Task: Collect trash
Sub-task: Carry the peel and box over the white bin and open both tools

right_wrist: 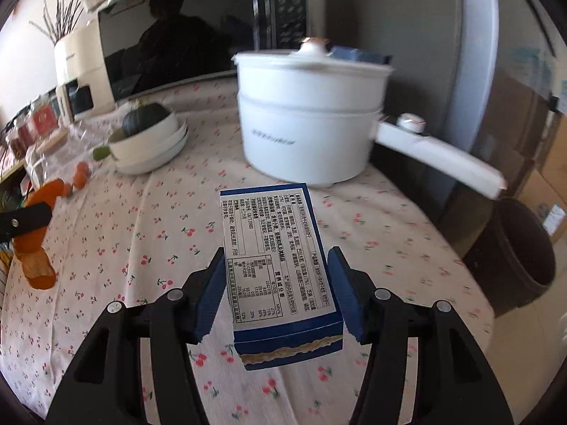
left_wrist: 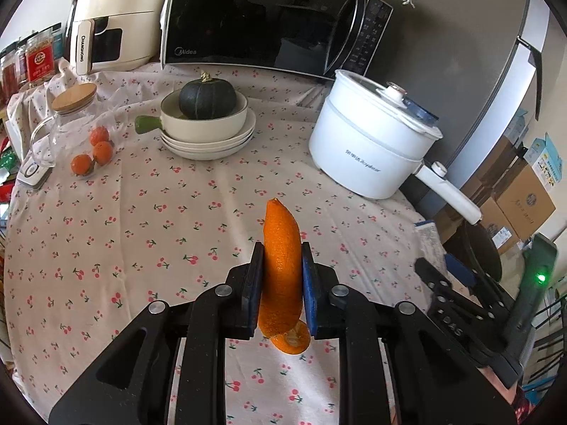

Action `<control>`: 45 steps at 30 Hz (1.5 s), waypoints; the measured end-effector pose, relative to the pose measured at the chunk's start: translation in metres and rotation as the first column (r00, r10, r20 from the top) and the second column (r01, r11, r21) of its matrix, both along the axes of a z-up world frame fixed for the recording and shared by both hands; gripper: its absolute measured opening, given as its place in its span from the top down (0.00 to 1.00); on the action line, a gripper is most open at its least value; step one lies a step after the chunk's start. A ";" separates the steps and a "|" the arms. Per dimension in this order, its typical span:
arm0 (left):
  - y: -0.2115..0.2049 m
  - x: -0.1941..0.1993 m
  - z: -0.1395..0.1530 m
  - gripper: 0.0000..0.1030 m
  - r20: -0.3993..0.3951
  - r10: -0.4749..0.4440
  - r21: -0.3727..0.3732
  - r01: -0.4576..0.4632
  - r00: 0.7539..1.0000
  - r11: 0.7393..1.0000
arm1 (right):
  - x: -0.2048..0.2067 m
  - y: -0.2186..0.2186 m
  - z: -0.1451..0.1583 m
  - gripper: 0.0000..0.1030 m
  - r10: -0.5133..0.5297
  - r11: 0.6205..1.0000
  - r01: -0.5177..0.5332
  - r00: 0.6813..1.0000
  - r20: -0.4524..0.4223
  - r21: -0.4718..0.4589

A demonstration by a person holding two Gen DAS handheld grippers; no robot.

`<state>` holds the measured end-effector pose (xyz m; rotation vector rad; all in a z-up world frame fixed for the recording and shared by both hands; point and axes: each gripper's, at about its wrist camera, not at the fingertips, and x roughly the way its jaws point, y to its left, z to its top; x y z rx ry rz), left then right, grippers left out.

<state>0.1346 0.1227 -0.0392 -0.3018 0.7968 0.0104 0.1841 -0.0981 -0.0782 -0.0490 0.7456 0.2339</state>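
Note:
My left gripper [left_wrist: 282, 256] is shut on a long piece of orange peel [left_wrist: 282, 269] and holds it above the cherry-print tablecloth [left_wrist: 141, 233]. The peel and left gripper also show at the left edge of the right wrist view [right_wrist: 37, 212]. My right gripper [right_wrist: 276, 265] is shut on a blue and white food box [right_wrist: 278, 269], label side up, held above the cloth. A dark round trash bin [right_wrist: 514, 248] stands off the table's right edge; it also shows in the left wrist view [left_wrist: 482, 251].
A white electric pot [left_wrist: 372, 141] with a long handle stands at the right. Stacked bowls with a dark squash [left_wrist: 207, 101] sit at the back. Three small oranges [left_wrist: 94, 152], a glass jar [left_wrist: 67, 120], a microwave [left_wrist: 265, 17] and cardboard boxes [left_wrist: 517, 198] are around.

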 end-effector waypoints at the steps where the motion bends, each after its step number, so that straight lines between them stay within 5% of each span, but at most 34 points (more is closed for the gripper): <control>1: -0.002 -0.002 0.002 0.81 0.006 -0.003 -0.003 0.003 1.000 1.000 | -0.006 -0.006 0.004 0.45 -0.020 1.000 0.020 1.000 0.008 0.003; 15: -0.035 -0.034 0.016 0.81 0.073 -0.079 -0.004 0.079 0.994 0.997 | -0.106 -0.073 0.027 0.45 -0.176 0.983 0.179 0.981 0.076 -0.037; 31: -0.077 -0.068 0.016 0.81 0.094 -0.180 0.035 0.178 0.979 0.983 | -0.190 -0.105 -0.017 0.43 -0.212 0.976 0.209 0.977 -0.035 -0.065; 38: -0.100 -0.077 0.016 0.81 0.099 -0.233 0.048 0.229 0.967 0.972 | -0.218 -0.113 -0.027 0.24 -0.207 0.978 0.205 0.977 -0.054 -0.045; 45: -0.131 -0.089 0.012 0.81 0.094 -0.308 0.059 0.304 0.947 0.951 | -0.233 -0.133 -0.007 0.14 -0.293 0.954 0.295 0.955 0.045 -0.047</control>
